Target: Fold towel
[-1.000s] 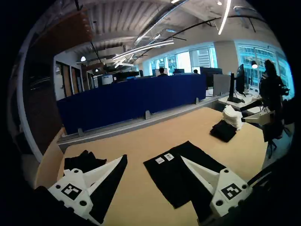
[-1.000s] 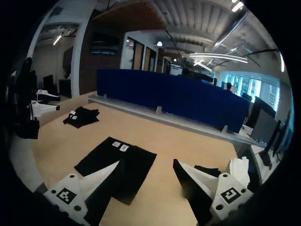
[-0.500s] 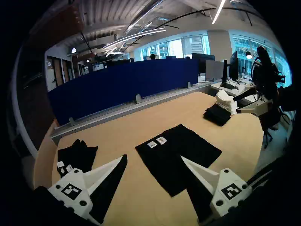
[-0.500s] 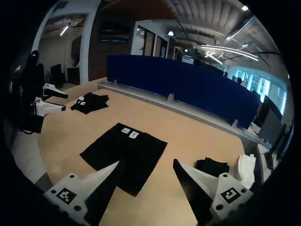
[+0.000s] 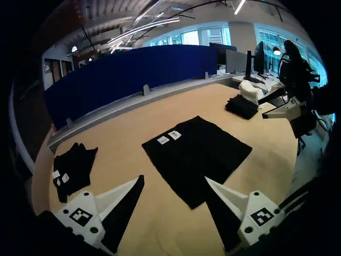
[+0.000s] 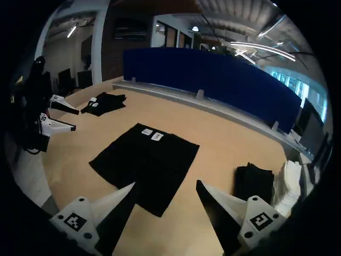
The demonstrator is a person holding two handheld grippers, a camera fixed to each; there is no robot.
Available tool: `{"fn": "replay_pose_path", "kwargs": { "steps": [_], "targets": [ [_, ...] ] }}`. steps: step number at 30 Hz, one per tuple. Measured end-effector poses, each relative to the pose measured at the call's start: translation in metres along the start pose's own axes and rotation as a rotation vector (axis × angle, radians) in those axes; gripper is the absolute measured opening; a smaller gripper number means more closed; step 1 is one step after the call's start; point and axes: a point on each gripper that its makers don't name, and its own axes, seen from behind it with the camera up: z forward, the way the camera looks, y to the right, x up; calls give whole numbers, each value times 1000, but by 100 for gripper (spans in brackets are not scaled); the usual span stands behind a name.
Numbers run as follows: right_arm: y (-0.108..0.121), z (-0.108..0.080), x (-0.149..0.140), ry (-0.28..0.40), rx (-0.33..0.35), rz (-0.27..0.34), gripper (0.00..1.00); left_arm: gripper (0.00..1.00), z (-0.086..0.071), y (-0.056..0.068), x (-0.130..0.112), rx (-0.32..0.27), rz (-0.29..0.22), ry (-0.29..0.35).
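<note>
Left gripper (image 5: 173,178): fingers held wide apart, nothing between them; carried above the table (image 5: 128,128), no contact seen.
Right gripper (image 6: 166,183): fingers likewise spread and empty, held over the near edge of the cloth.
Black cloth (image 5: 198,155): the task's piece; laid out flat and single-layered at mid-table, just ahead of both grippers. No fold is made yet.
Why so held: both grippers are judged to be open and raised for a two-corner pinch on the near edge, one to each side.
White tags (image 5: 168,138): two small patches at the far edge of the cloth; they mark that end as a hem or waistband.
Crumpled black pile (image 5: 70,170): well apart on the left gripper's side; judged to be stock awaiting its turn.
Folded black stack (image 5: 242,106): on the opposite side, touching a white stack (image 5: 251,89); judged to be the pile of finished pieces.
Blue partition (image 5: 128,81): runs along the table's far edge.
Hard to make out: the outline of the cloth reads more like shorts than a towel, and this cannot be settled. Its near edge is covered by the fingers in both views. The tags cannot be read. The white stack is cut off in the right gripper view.
</note>
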Motion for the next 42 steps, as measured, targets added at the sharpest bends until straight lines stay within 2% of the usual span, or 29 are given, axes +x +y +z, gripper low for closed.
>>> {"fn": "replay_pose_path", "kwargs": {
  "steps": [9, 21, 30, 42],
  "targets": [
    [-12, 31, -44, -63, 41, -12, 100, 95, 31, 21, -52, -61, 19, -99],
    [-15, 54, -99, -155, 71, -5, 100, 95, 58, 34, -93, -112, 15, -181],
    [-16, 59, -125, -203, 86, -14, 99, 94, 64, 49, -115, -152, 30, -225],
    [-17, 66, -136, -221, 99, 8, 96, 92, 69, 51, -122, -167, 50, -241]
  ]
}}
